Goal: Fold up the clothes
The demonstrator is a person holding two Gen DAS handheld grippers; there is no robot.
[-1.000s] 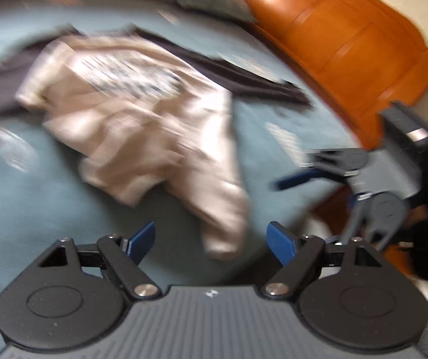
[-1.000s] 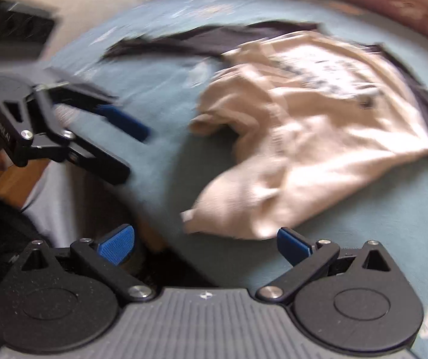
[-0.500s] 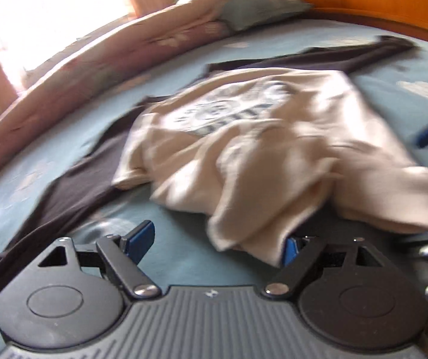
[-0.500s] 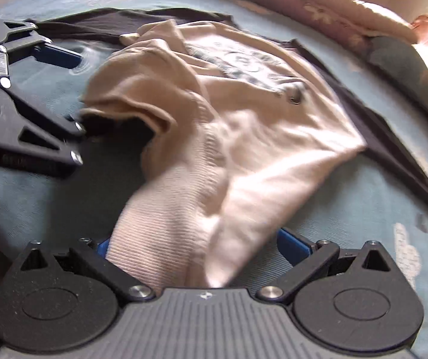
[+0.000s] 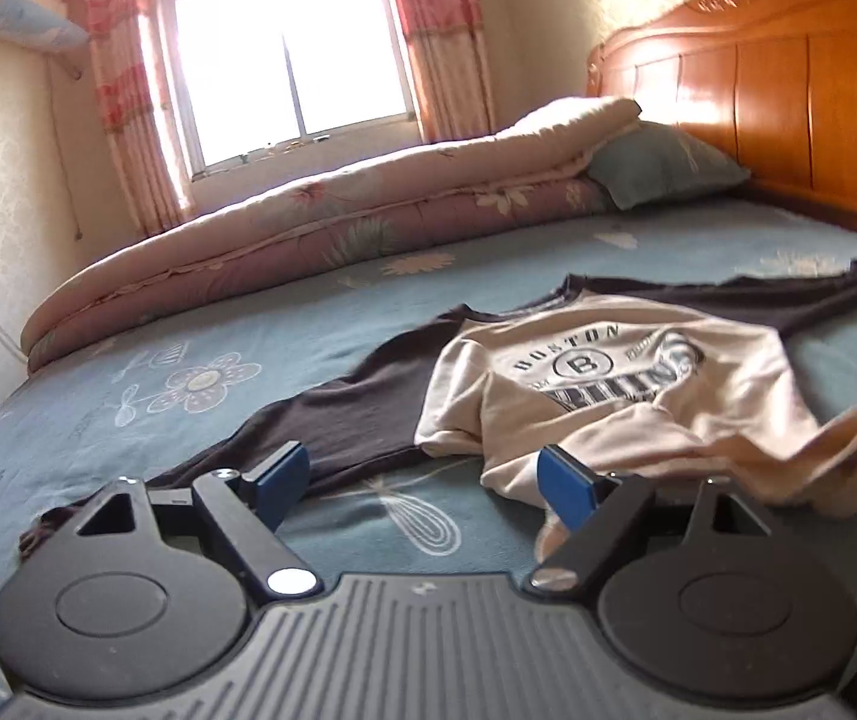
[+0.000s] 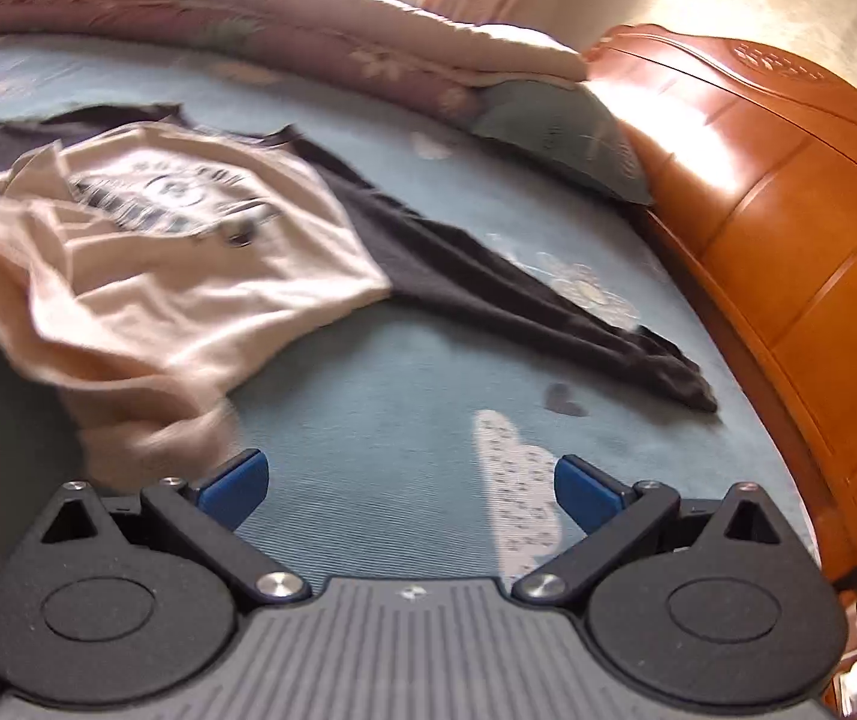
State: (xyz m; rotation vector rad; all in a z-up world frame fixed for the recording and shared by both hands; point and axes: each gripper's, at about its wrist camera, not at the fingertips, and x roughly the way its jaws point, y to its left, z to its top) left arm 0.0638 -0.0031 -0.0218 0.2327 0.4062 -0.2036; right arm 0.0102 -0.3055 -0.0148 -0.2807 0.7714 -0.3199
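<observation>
The shirt [image 5: 626, 384], beige with dark sleeves and a "BOSTON" print on its chest, lies crumpled near the middle of the bed [image 5: 320, 324]. Its chest faces up and its lower half is bunched into loose folds toward the cameras. One dark sleeve [image 5: 344, 420] stretches flat across the sheet toward the left gripper [image 5: 428, 483]; the other sleeve [image 6: 524, 312] runs out toward the headboard [image 6: 788, 228] and ends in a crumpled cuff. The left gripper is released, its blue pads wide apart over the sheet with nothing between them. A fold of the beige hem lies just behind its right-hand pad, and whether they touch cannot be told. The right gripper [image 6: 410, 486] is likewise released, spread above bare sheet, with the blurred beige hem just beside its left-hand pad. The sheet is blue-green with pale flower patterns. A folded floral quilt [image 5: 308, 228] runs along the far edge of the bed, with a grey-blue pillow [image 5: 662, 168] tucked against it beside the orange wooden headboard. Behind the quilt is a bright window [image 5: 290, 54] with pink curtains [image 5: 128, 96], and an air conditioner [image 5: 20, 18] sits high on the wall to its left.
</observation>
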